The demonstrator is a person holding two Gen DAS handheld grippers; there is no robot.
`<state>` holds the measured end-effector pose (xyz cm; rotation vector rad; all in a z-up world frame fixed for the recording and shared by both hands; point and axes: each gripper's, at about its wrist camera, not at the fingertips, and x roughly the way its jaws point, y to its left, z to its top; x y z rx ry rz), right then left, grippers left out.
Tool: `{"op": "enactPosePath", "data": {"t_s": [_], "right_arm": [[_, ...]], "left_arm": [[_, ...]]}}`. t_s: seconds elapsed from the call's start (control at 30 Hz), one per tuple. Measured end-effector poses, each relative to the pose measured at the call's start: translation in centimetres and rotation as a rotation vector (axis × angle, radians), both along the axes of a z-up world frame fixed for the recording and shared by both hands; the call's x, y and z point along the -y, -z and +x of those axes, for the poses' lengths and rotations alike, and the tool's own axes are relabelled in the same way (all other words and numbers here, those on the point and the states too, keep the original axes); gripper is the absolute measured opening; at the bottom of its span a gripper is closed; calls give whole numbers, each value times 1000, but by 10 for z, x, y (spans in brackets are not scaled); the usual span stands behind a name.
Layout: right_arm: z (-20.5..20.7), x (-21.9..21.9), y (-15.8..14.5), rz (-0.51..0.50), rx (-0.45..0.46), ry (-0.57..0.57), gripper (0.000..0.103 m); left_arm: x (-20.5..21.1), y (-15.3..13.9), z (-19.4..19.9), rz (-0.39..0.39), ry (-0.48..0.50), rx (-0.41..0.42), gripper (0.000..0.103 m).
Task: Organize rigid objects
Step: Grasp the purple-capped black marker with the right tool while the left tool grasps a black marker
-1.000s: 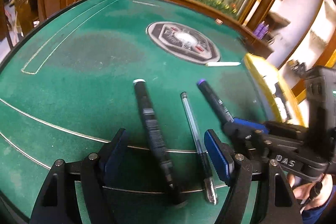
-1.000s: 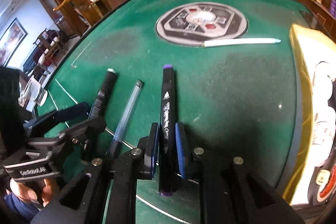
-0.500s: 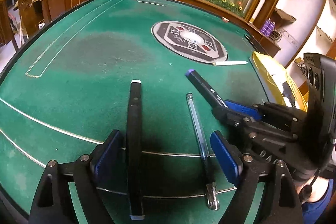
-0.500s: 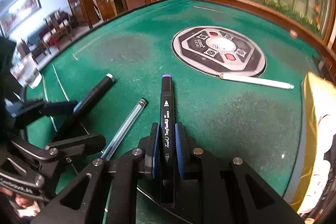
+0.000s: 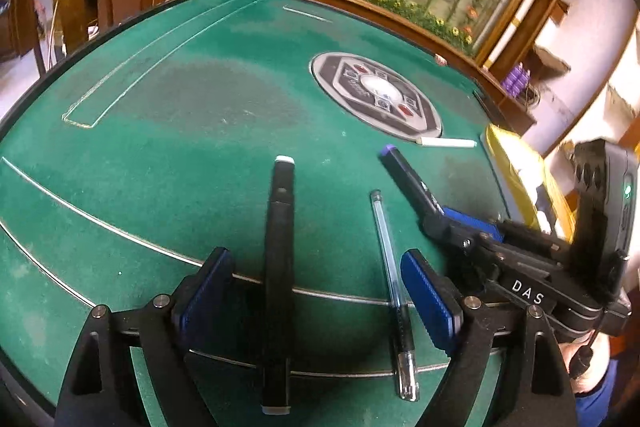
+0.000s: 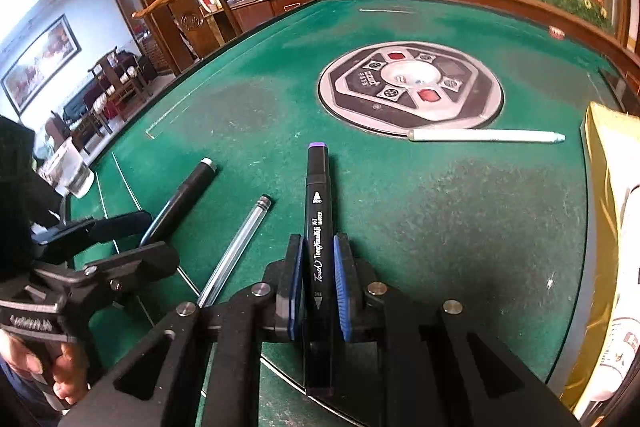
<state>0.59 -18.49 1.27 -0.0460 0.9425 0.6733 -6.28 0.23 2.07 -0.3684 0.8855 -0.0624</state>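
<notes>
R gripper (image 6: 319, 287) is clamped on the purple marker (image 6: 318, 223): both blue pads press the barrel abt mid-length, purple cap end pointing away twd the round panel (image 6: 410, 93) at table centre. From the L cam the same marker (image 5: 408, 179) sticks out of the R gripper (image 5: 440, 217) at an angle, cap end raised off the felt (image 5: 180, 155) as far as I can tell.

L gripper (image 5: 316, 291) is spread wide, fingers not touching anything. Between them lie 2 items: the black marker (image 5: 278, 267), roughly centred & running along the finger direction, white cap end far; and the clear pen (image 5: 390, 267), just inside the R-hand pad (image 5: 426, 303), tip end near the cam. Black marker & pen lie nearly parallel, apart, both flat on the felt across the thin inlaid lines.

R cam shows the black marker (image 6: 180, 199) & clear pen (image 6: 236, 251) to the left of the held marker, w/ the L gripper (image 6: 120, 239) over their near ends.

White pen (image 6: 486, 136) lies crosswise on the felt, one end touching or overlapping the panel rim, well apart from the other 3. Same pen (image 5: 446, 142) seen in L cam beyond the purple cap.

Yellow bag (image 6: 600, 187) sits at the table's R edge, white stuff inside, can't tell what. Person's hand (image 6: 48, 367) grips the L handle, lower left
</notes>
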Motion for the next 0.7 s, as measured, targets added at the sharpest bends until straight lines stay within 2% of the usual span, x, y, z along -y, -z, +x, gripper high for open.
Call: {"op": "enactPosePath", "data": {"t_s": [0.13,0.23,0.3,0.4,0.43,0.5,0.53,0.57,0.63,0.7], "right_arm": [[1,-2,0,-12,0,-1,14],[1,-13,-1,-35,15,-45,14],[4,-22,-1,-27,14,-87,14],[11,-12,2,51,-35,-94,15],[13,-9,3,73,-50,-95,14],[12,-3,4,108,-72,-111,14],[13,-1,5,118,-81,-111,14],[13,-1,5,124,-86,-109,14],[13,-1,5,131,-89,-104,14],[12,-2,4,135,-89,-96,14]], "left_arm": [[0,-1,4,32,-31,-16,89],[-7,-1,11,4,-46,-30,89],[-6,-1,20,60,-52,-63,89],[19,5,35,284,21,-127,88],[25,6,35,326,21,-134,83],[32,4,31,331,25,-123,69],[37,3,29,333,31,-114,56],[42,2,26,338,34,-108,39],[54,1,20,346,48,-89,16],[65,3,12,401,60,-56,15]]}}
